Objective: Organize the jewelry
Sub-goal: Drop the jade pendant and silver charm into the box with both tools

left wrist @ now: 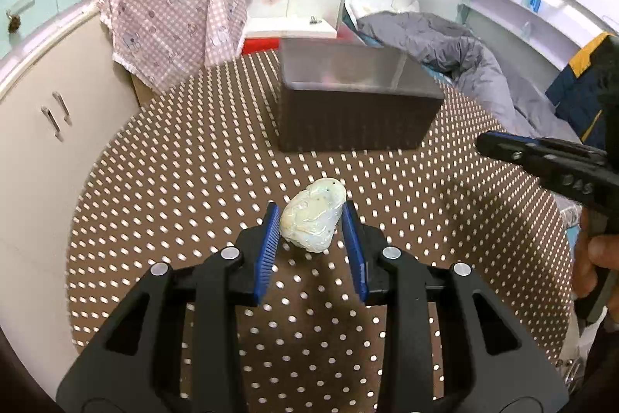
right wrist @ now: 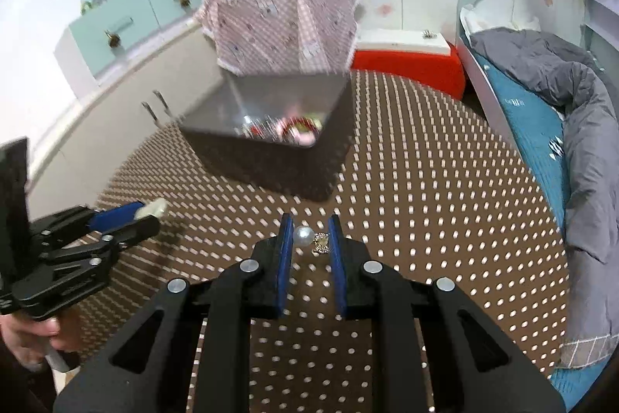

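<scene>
A pale carved jade pendant [left wrist: 311,219] sits between the blue pads of my left gripper [left wrist: 311,215], which is shut on it just above the brown dotted table [left wrist: 193,180]. The same pendant [right wrist: 154,208] shows at the left gripper's tip in the right wrist view. My right gripper [right wrist: 309,239] is shut on a pearl earring [right wrist: 303,236] with a small gold butterfly charm [right wrist: 321,242]. A dark box [left wrist: 356,103] stands beyond both grippers; in the right wrist view the box [right wrist: 271,142] holds several jewelry pieces [right wrist: 286,128].
A pink checked cloth [left wrist: 174,22] hangs over a chair behind the table. A white cabinet [left wrist: 38,142] stands left. A bed with a grey duvet [right wrist: 580,142] lies right. A red and white box [right wrist: 406,59] sits behind the table.
</scene>
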Available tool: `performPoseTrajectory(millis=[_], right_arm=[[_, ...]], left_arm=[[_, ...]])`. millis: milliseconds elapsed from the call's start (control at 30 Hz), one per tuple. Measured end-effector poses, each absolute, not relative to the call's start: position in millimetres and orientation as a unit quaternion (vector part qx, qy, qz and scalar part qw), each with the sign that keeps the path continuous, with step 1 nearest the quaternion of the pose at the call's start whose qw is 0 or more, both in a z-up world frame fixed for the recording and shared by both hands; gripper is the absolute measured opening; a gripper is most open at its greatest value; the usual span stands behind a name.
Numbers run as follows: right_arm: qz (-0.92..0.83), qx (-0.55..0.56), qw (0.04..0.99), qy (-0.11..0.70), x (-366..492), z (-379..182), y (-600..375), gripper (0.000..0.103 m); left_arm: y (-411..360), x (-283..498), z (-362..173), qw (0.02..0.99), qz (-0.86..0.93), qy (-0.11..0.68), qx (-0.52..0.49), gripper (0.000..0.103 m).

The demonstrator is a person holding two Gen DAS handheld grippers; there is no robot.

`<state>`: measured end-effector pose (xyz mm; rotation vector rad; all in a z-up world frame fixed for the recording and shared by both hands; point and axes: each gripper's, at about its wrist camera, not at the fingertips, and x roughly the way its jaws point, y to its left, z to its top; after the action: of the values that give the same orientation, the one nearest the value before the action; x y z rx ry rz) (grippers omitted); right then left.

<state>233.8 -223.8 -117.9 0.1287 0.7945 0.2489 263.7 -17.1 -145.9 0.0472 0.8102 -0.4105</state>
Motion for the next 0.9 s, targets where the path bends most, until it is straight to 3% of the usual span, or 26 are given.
performPoseTrajectory(millis=[433,600,900], right_arm=[[0.158,0.047,0.943,0.289,274.5,6.6,-216.5,0.016],[0.166,0.067,0.939,0.294,297.6,16.4,-224.1,0.016],[0.172,0.091,0.922,0.335,338.4,-1.8,-219.8,0.016]], left_arm=[[-21.5,294.0,-29.3,0.932,-0.207,0.297,0.028,0.032],[-32.8,314.7,-1.8,0.933,-0.218,0.284,0.021,0.032],[-54.2,344.0,-7.8,0.92,-0.232,0.316,0.003,0.032]])
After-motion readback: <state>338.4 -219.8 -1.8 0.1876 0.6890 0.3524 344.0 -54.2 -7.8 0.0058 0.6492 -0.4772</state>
